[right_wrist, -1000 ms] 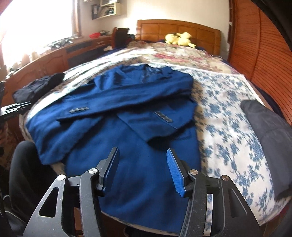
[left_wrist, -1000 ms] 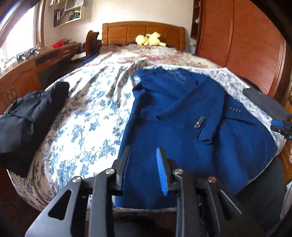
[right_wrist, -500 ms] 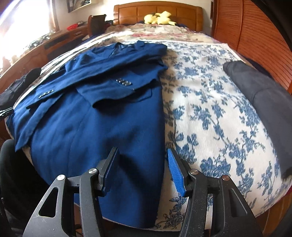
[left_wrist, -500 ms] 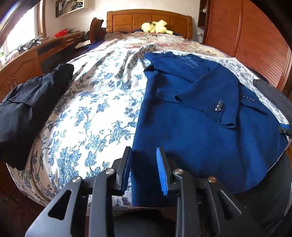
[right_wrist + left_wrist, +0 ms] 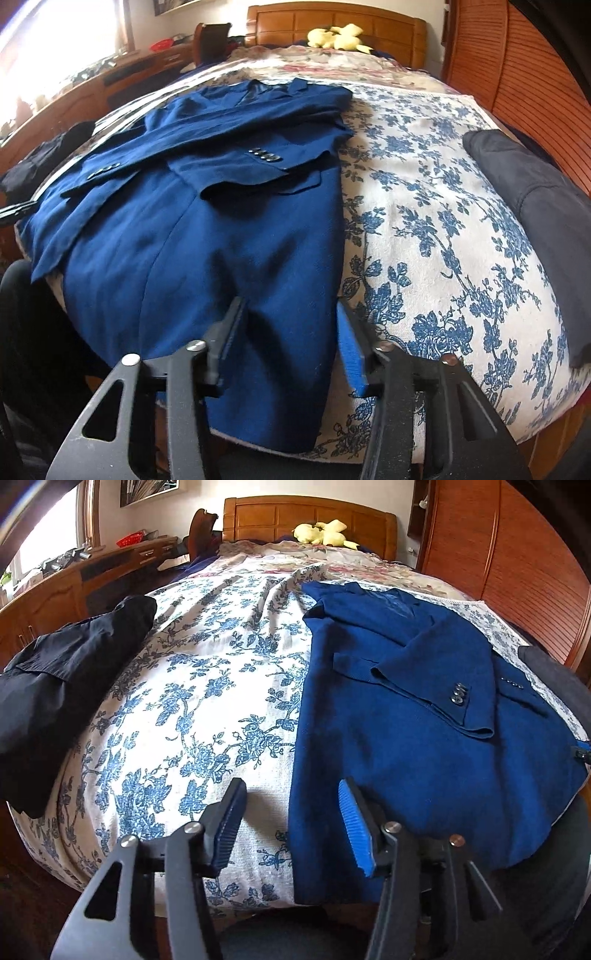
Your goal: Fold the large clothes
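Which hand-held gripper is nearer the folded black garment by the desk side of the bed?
Left. The left hand-held gripper straddles the blue jacket's edge facing the black garment. The right hand-held gripper straddles the jacket's opposite edge.

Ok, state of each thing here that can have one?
blue jacket: flat on bed, sleeves folded across, hem ungripped
left tongs: open, just widened, straddling the hem's left edge
right tongs: open, just narrowed, over the hem's right corner
black garment: bunched at bed's edge
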A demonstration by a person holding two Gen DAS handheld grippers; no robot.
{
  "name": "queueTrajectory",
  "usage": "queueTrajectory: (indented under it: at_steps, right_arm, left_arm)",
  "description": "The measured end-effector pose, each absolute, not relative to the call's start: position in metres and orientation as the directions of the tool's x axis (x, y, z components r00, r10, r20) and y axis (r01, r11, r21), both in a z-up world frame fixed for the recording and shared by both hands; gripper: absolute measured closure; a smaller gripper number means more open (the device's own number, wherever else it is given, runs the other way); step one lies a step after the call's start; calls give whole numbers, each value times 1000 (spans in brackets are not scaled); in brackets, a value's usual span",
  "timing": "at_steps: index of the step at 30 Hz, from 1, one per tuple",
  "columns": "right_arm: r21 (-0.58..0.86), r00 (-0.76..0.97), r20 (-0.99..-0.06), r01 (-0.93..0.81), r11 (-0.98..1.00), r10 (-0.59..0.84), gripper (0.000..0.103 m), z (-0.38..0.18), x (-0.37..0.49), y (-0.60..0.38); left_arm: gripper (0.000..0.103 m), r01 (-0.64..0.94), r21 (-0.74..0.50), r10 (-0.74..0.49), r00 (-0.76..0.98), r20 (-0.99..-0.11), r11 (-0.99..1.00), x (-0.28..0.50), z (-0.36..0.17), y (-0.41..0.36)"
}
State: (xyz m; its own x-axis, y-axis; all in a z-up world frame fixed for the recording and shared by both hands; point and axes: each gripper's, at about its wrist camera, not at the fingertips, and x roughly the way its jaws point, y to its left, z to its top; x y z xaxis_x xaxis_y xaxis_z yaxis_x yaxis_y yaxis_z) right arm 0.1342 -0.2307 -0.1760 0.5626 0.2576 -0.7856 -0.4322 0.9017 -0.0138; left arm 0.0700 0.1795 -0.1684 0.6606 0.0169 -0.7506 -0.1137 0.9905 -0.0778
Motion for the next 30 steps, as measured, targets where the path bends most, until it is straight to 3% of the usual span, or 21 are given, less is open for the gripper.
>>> queueTrajectory:
  at_steps: [1, 4, 6, 14, 19, 26, 30]
  right_arm:
    - [-1, 558, -784, -439, 898, 272, 73, -174, 134, -232]
    - [72, 543, -768, -456, 887, 341, 82, -168, 132, -235]
    - [118, 533, -758, -456, 882, 376, 82, -162, 133, -235]
    - [62, 524, -788, -455, 888, 324, 82, -161, 136, -227]
    - [53, 497, -817, -440, 897, 292, 81, -171, 134, -233]
    - [165, 467, -804, -419, 893, 368, 78, -176, 133, -244]
    - [141, 482, -799, -431, 891, 359, 78, -174, 130, -236]
  left_arm:
    - [51, -113, -73, 20, 657, -753, 991, 71, -168, 179]
    - [51, -116, -74, 20, 654, -756, 991, 72, -168, 179]
    - [50, -117, -78, 18, 655, -756, 990, 72, -169, 180]
    - [50, -111, -82, 9, 640, -768, 990, 66, -167, 179]
    - [63, -80, -128, -47, 643, -765, 989, 52, -169, 178]
    - [64, -96, -170, -67, 651, -756, 981, 53, -174, 180]
    - [64, -98, -183, -76, 653, -753, 978, 53, -174, 181]
